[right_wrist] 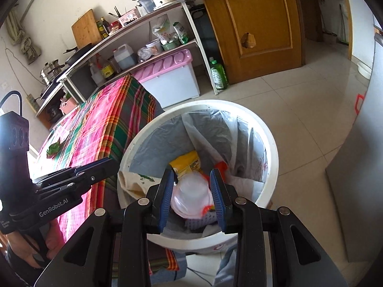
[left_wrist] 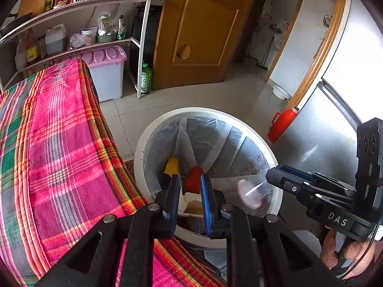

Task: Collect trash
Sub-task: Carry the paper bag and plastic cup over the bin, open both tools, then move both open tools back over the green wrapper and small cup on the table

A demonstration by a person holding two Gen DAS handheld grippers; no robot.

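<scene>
White bin [right_wrist: 268, 143] rim rings both my grippers. Right gripper [right_wrist: 192, 197] clamps a clear plastic lid [right_wrist: 191, 197] over the liner; left gripper [left_wrist: 190, 196] hangs released, tablecloth [left_wrist: 59, 143] edge at nine o'clock.

My right gripper [right_wrist: 192, 191] has black matt plastic arms, ribbed blue pads and shiny metal pins, and between the pads sits a thin, translucent, glossy plastic lid [right_wrist: 191, 197]. The bin [right_wrist: 268, 143] below is smooth white plastic, lined with a crinkled, filmy grey bag [right_wrist: 210, 124]. Along its left edge the table cloth [left_wrist: 59, 143] is coarse woven plaid, matt. The door [right_wrist: 258, 24] is varnished wood, the floor [right_wrist: 299, 110] glossy tile
</scene>
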